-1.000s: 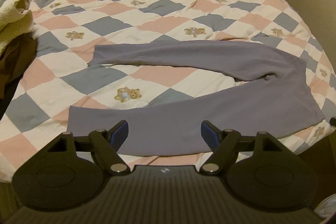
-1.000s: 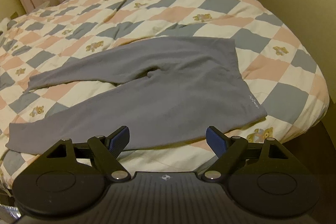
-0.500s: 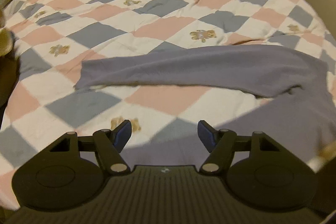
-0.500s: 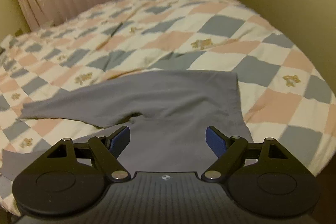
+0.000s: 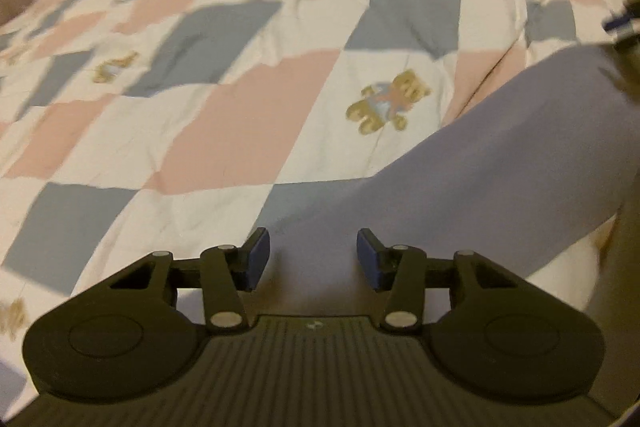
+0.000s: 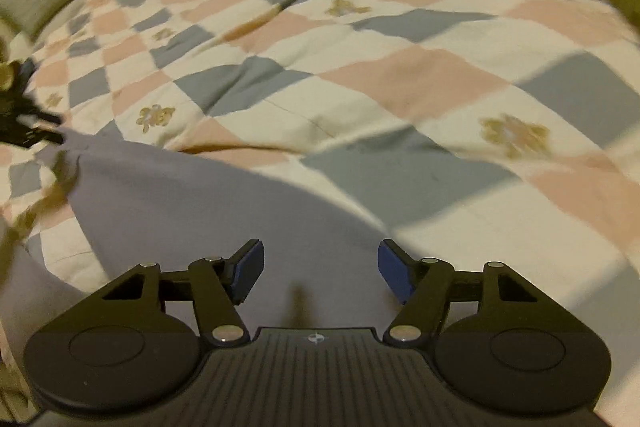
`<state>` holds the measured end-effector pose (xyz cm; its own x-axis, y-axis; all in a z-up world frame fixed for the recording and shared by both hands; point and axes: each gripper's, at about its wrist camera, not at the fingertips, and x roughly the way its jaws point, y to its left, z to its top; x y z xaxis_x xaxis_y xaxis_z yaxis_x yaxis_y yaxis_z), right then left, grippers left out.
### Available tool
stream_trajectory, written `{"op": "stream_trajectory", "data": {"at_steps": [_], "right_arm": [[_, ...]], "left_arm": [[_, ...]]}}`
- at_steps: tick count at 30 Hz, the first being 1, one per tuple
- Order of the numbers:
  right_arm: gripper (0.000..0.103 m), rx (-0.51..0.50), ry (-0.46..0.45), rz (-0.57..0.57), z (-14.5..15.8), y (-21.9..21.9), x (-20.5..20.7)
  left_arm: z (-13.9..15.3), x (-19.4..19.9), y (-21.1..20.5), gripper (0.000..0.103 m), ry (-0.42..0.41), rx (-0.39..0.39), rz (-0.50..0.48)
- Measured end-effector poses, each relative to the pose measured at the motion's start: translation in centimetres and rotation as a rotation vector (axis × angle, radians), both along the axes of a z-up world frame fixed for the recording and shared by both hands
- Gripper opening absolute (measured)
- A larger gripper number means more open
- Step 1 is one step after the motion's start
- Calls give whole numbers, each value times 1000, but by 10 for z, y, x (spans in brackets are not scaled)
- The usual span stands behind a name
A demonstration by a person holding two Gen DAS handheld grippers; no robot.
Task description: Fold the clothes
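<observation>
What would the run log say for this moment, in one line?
step: reach for grey trousers | left gripper: closing above cloth, nothing gripped | right gripper: closing above cloth, nothing gripped | surface: checked quilt

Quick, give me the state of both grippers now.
Left gripper: open, jaws closing over the flat grey-purple fabric garment, nothing pinched.
Right gripper: open, jaws closing, nothing pinched.

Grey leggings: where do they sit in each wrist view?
Left wrist: grey leggings fill the lower right, running from between the jaws up to the right edge.
Right wrist: grey leggings fill the lower left, reaching under the jaws.
Shared landmark: the checkered teddy-bear quilt.
</observation>
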<state>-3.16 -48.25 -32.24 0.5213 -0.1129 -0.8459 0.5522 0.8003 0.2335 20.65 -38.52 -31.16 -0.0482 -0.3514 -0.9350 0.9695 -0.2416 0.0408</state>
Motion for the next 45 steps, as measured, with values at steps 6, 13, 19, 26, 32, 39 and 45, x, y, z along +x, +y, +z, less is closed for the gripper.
{"op": "stream_trajectory", "data": {"at_steps": [6, 13, 19, 26, 32, 39, 45], "right_arm": [[64, 63, -2, 137, -38, -49, 29], [64, 159, -6, 218, -58, -63, 38], [59, 193, 1, 242, -66, -68, 42], [1, 152, 16, 239, -57, -45, 36], [0, -274, 18, 215, 8, 37, 18], [0, -593, 91, 203, 61, 211, -49], [25, -421, 307, 142, 4, 321, -83]], "left_arm": [[-36, 25, -20, 36, 70, 98, -39], [-52, 43, -32, 34, 98, 155, -69], [-59, 30, -24, 8, 61, 158, -136], [-44, 1, 11, 0, -154, 19, -221], [24, 8, 87, 0, -229, -246, -51], [68, 32, 260, 1, -158, -304, 119], [0, 14, 343, 4, -113, -62, 209]]}}
